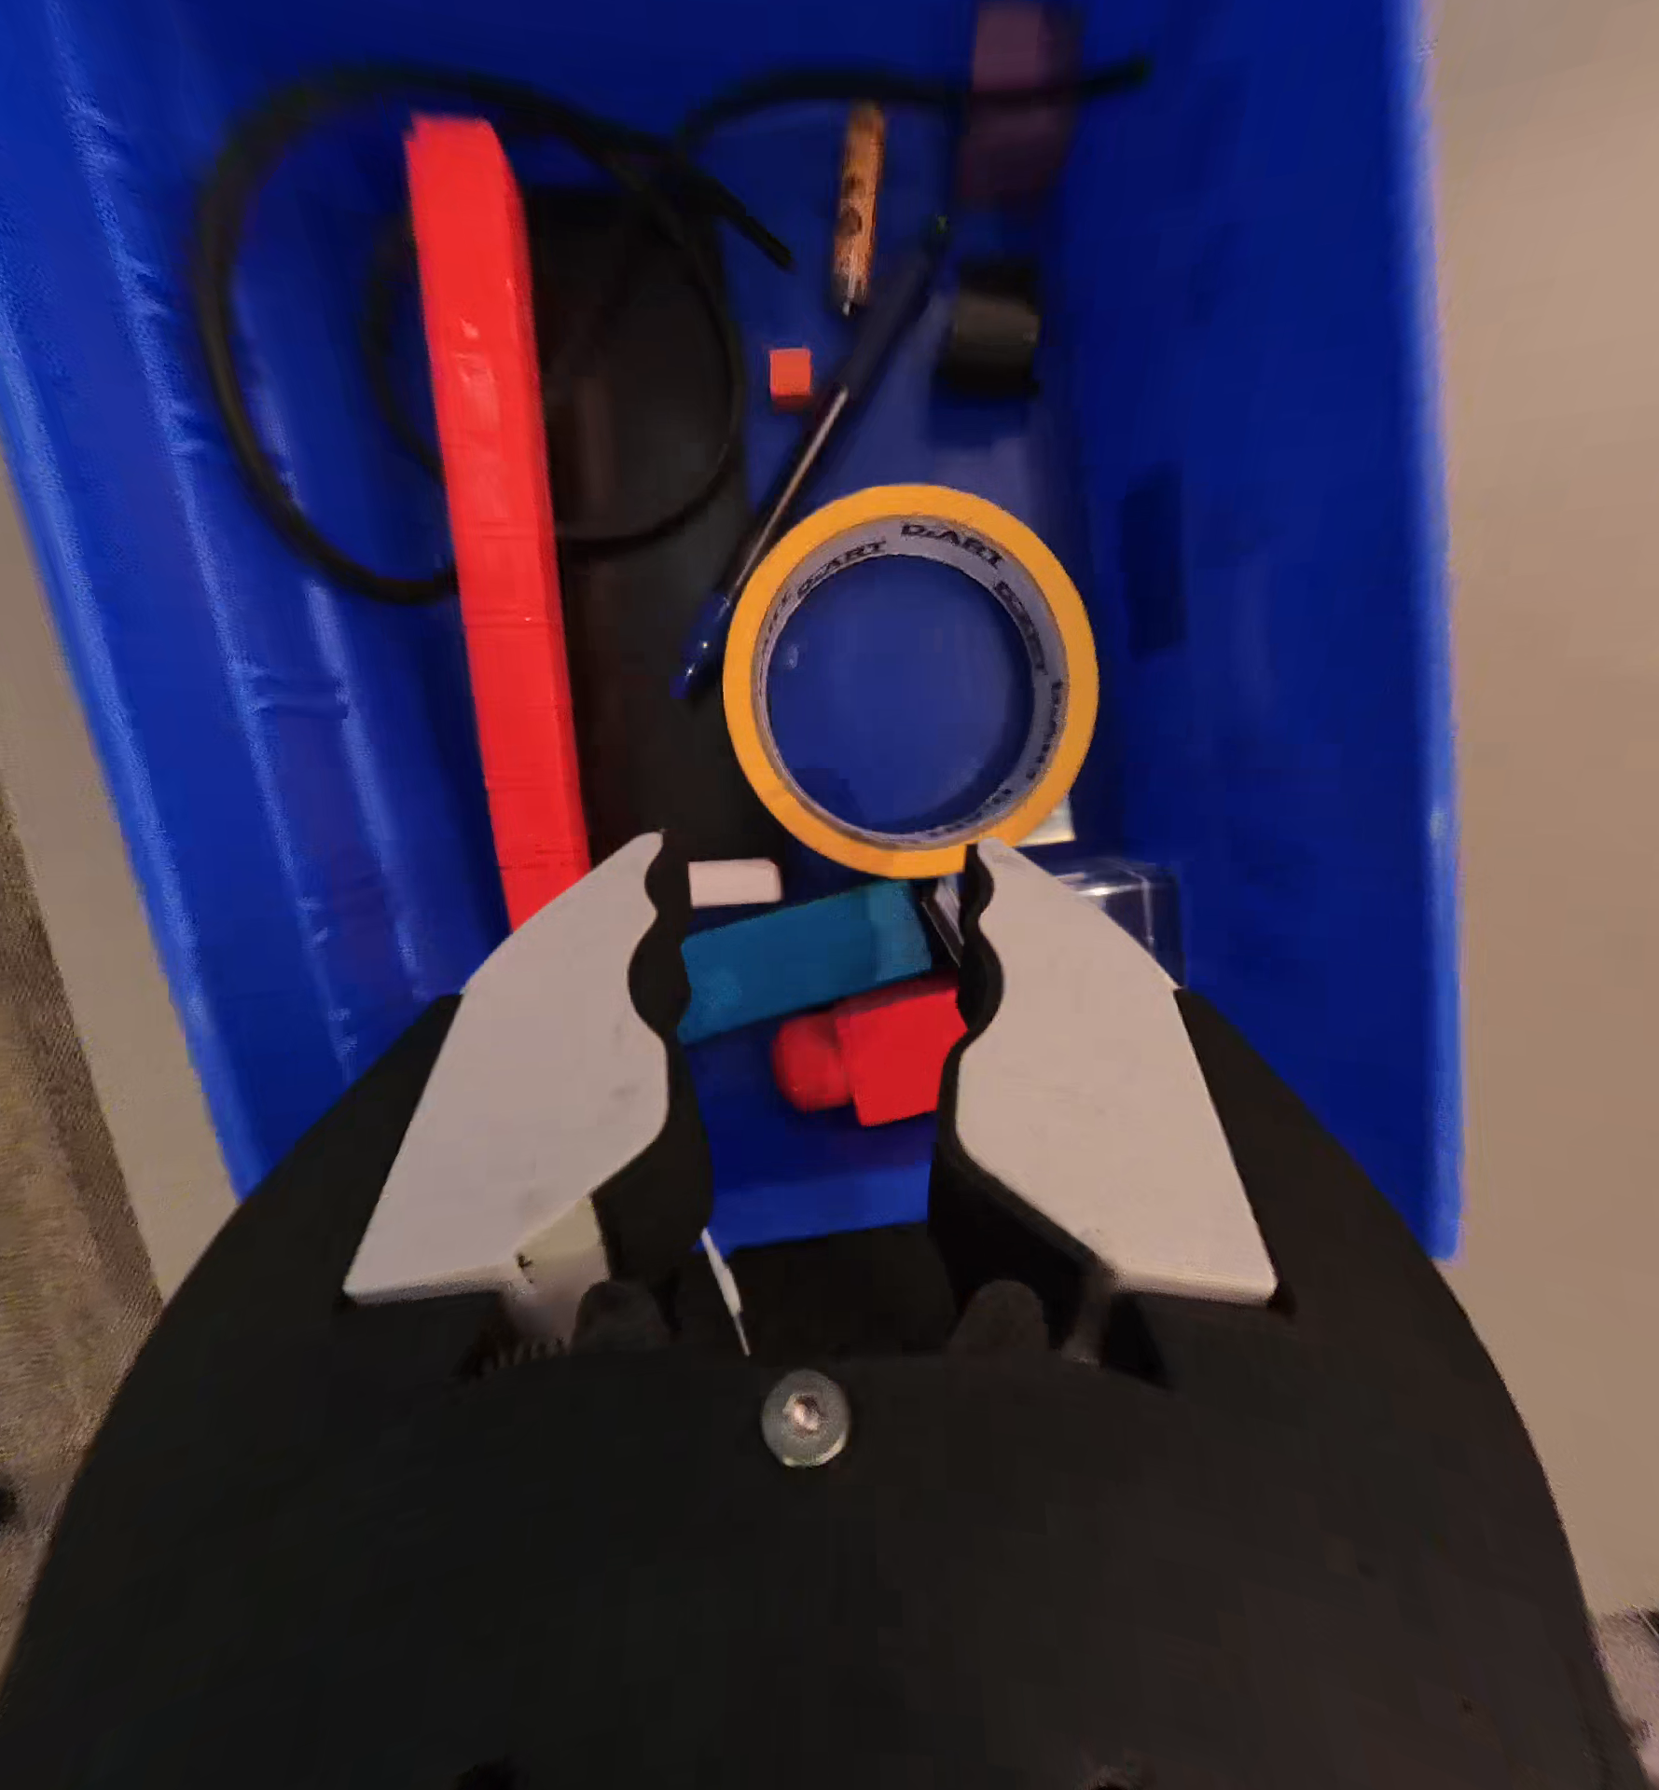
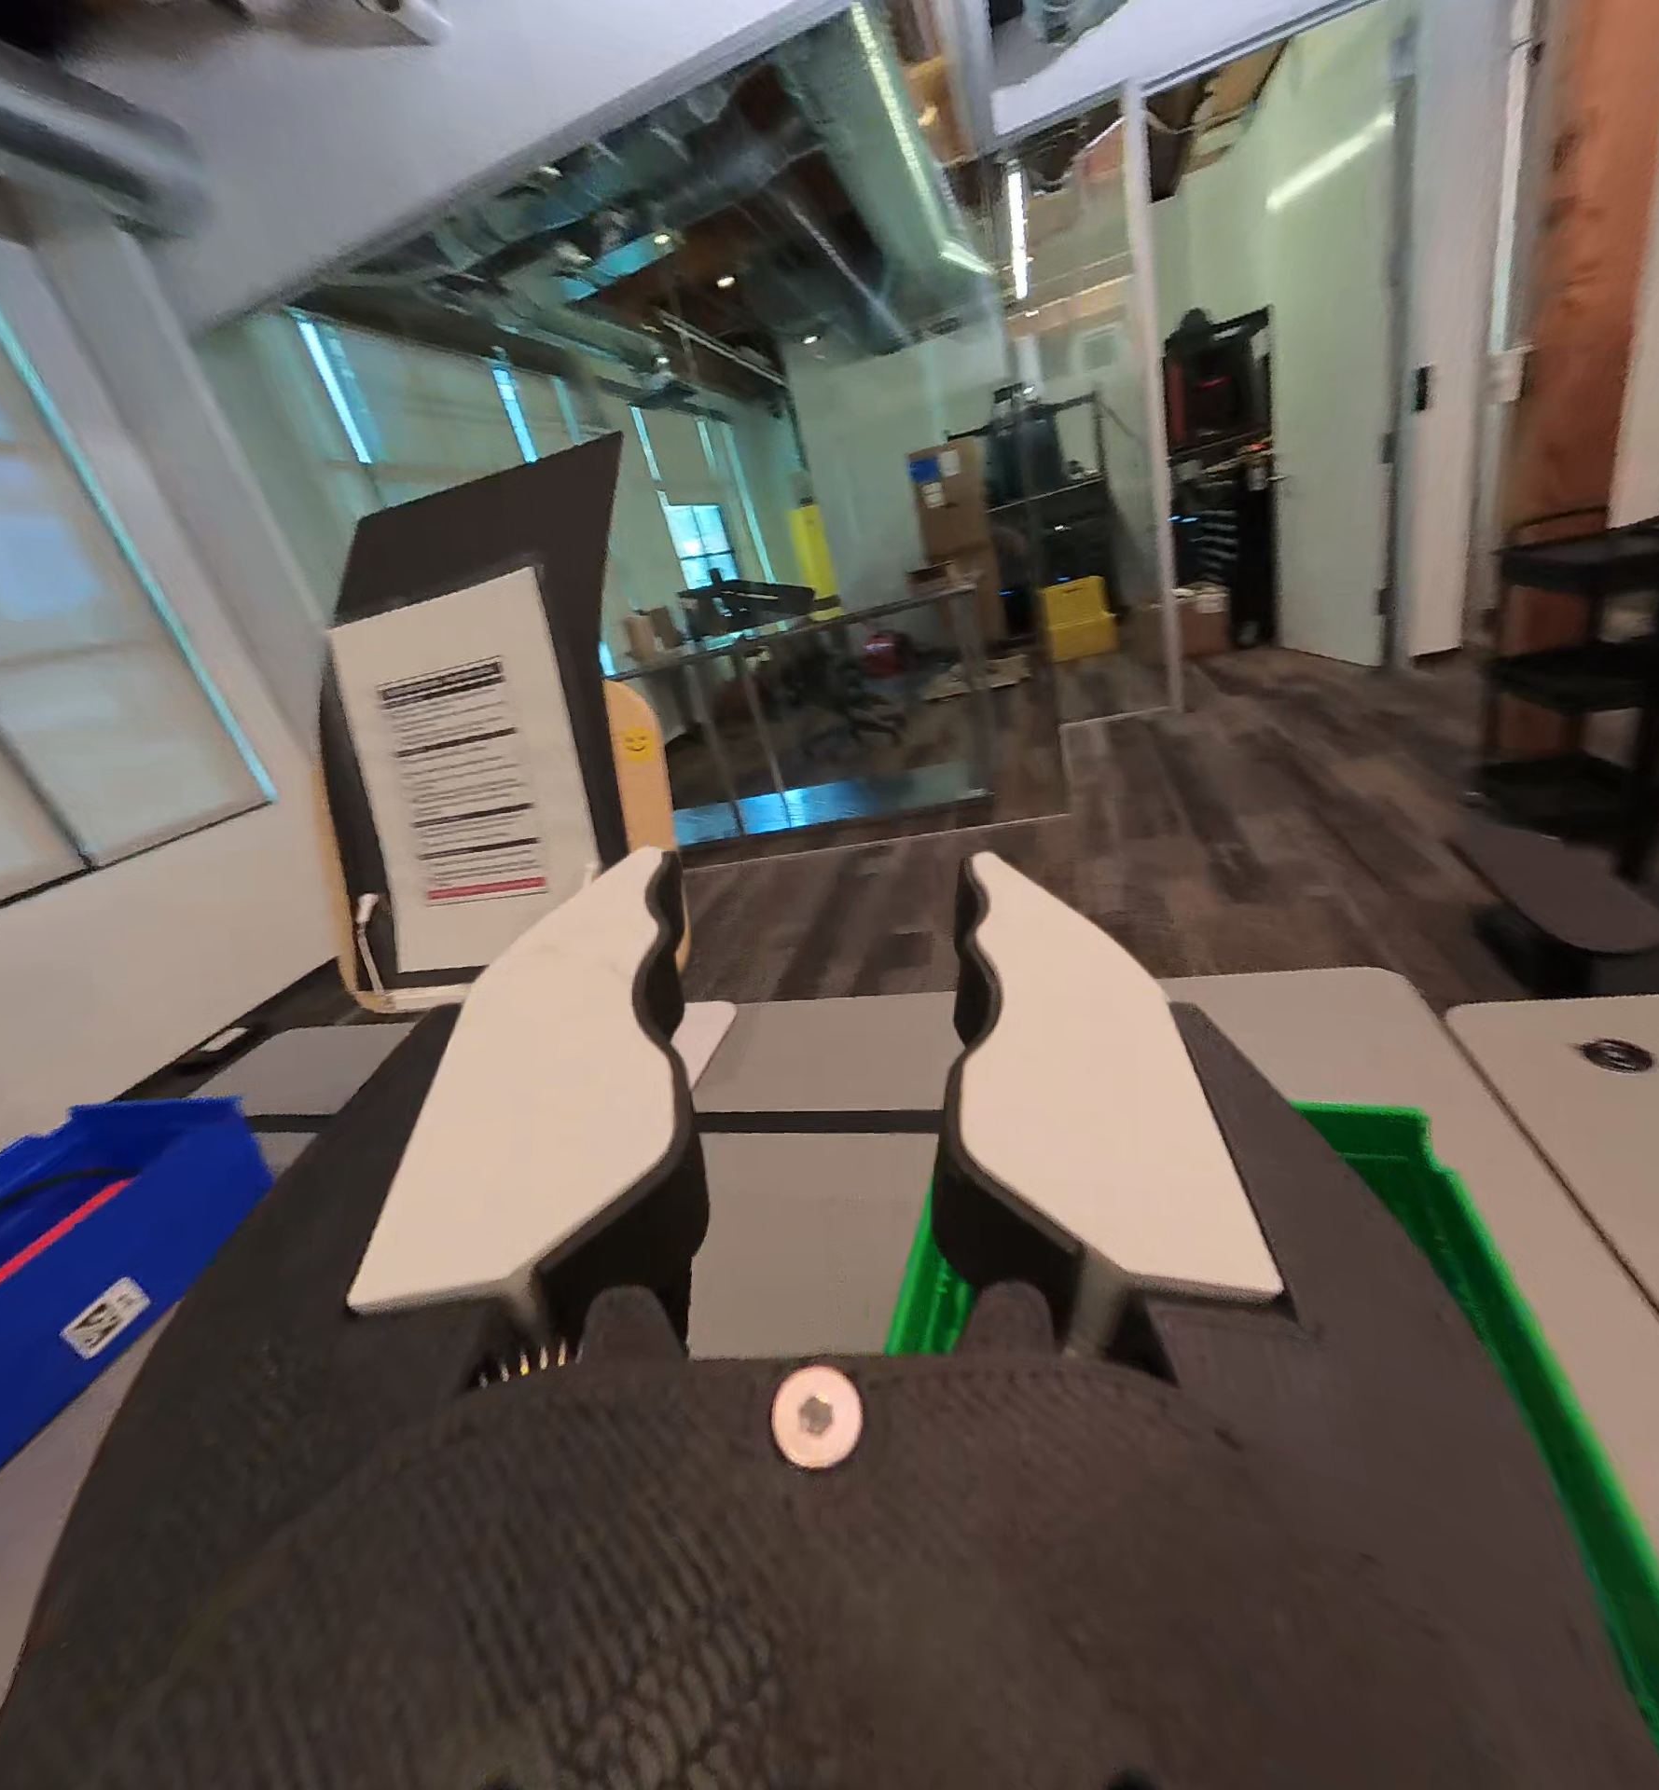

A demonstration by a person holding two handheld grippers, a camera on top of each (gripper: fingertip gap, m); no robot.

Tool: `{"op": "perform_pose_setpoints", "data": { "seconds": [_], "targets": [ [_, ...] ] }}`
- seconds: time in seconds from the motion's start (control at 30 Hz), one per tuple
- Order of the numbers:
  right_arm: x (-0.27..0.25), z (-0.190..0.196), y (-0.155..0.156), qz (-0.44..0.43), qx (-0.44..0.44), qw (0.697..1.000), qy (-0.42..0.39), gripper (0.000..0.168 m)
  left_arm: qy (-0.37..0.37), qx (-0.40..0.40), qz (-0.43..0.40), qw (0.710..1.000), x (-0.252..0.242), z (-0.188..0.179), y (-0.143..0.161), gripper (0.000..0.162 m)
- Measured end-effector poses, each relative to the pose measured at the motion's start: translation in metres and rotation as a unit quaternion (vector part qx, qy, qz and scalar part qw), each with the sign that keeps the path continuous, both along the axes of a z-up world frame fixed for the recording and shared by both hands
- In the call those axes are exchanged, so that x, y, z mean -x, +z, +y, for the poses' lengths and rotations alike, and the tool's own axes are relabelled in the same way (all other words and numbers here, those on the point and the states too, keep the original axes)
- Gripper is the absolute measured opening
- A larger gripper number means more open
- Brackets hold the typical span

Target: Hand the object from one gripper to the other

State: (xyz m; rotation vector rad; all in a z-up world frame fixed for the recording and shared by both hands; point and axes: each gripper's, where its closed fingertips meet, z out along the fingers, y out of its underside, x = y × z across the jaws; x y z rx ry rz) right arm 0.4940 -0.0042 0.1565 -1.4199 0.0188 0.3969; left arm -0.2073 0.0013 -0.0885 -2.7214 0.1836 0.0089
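1. The left gripper [image 1: 820, 852] looks down into a blue bin [image 1: 1290, 678], its grey fingers spread apart with nothing between them.
2. Which item is the object to be handed over cannot be told for certain. The likeliest candidates lie at the fingertips: a roll of yellow masking tape [image 1: 909, 678] at the centre of the left wrist view, and a teal block [image 1: 806, 954] just below it in the frame.
3. The tape roll lies flat on the bin floor, its hole facing the camera. It sits just beyond the tips and slightly to the right of the gap, its lower rim close to the right-hand finger [image 1: 1077, 1046].
4. The teal block shows directly through the gap, its long axis running roughly left to right across the opening. A red block [image 1: 888, 1061] lies just beneath it in the picture, and a small white piece [image 1: 733, 881] just above its left end.
5. Farther up the frame are a long red bar [image 1: 496, 504], a looped black cable [image 1: 234, 387], a pen [image 1: 796, 504] and a small red cube [image 1: 790, 373].
6. The right gripper [image 2: 820, 872] is likewise spread and empty, pointing out over a grey table [image 2: 1532, 1211] towards the room. The blue bin is at the lower left of its view, a green bin [image 2: 1445, 1288] at the lower right.
7. My judgement: the left gripper is nearer and would pick first. For the tape it needs to shift right and forward, to close across the rim.
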Motion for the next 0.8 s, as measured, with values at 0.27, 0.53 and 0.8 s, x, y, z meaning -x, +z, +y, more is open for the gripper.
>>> {"op": "perform_pose_setpoints", "data": {
  "seconds": [0.27, 0.53, 0.8],
  "targets": [
    [0.017, 0.018, -0.016, -0.013, 0.040, 0.999, 0.024, 0.055, 0.053, 0.066, 0.038, 0.996, 0.021, 0.022, -0.054, 0.041],
    [0.025, 0.021, -0.018, -0.023, 0.050, 0.998, 0.032, 0.055, 0.046, 0.102, 0.019, 0.994, 0.015, 0.025, -0.066, 0.011],
    [0.040, 0.026, -0.018, -0.040, 0.049, 0.997, 0.044, 0.055, 0.071, -0.073, -0.003, 0.995, 0.017, 0.030, 0.025, 0.010]
  ]
}}
